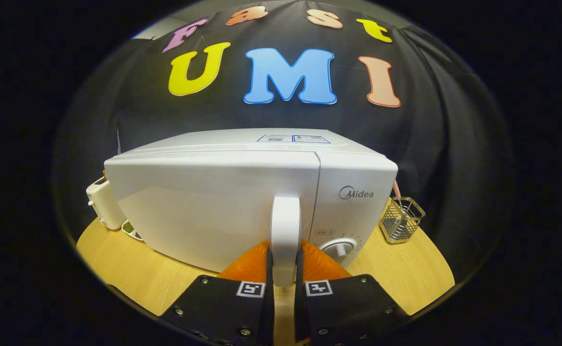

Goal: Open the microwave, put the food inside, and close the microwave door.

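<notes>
We see the claw (284,269) clamping the handle (285,230) of the white microwave (242,192) (door ajar), bare counter (405,274) alongside.

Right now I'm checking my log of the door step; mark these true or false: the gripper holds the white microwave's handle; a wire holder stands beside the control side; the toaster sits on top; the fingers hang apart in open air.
1. The gripper grips the vertical white handle of the white microwave: true.
2. A wire-mesh holder stands beside the control side: true.
3. False: the white toaster stands on the wooden table.
4. False: both fingers press the handle.
</notes>
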`<state>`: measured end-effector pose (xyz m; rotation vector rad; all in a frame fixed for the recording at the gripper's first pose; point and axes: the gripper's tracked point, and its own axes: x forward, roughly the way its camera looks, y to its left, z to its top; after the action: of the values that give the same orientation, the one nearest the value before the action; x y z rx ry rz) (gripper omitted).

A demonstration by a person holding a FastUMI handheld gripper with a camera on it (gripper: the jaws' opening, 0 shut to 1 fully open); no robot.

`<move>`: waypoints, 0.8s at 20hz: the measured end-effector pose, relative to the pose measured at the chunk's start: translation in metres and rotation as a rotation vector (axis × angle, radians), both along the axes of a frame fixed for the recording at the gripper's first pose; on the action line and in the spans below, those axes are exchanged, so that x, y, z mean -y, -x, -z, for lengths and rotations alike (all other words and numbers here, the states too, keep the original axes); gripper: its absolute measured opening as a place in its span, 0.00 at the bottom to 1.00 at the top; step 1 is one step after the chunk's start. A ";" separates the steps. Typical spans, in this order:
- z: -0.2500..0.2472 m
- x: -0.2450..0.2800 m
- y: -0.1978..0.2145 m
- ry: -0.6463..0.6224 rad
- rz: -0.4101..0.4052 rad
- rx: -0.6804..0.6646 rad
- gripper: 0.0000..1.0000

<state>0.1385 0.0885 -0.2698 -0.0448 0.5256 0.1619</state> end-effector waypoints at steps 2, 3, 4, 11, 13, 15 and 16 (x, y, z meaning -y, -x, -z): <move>0.000 0.000 0.000 -0.014 -0.004 -0.019 0.16; 0.000 -0.001 0.001 -0.011 -0.004 -0.027 0.16; 0.001 -0.001 -0.002 -0.001 -0.004 -0.032 0.08; -0.001 0.000 0.003 0.026 -0.005 -0.046 0.08; -0.001 0.000 0.004 0.043 -0.012 -0.049 0.08; -0.001 0.000 0.013 0.042 -0.017 -0.064 0.09; -0.002 -0.002 0.021 0.068 -0.038 -0.043 0.08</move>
<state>0.1178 0.0904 -0.2681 -0.1176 0.5737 0.1825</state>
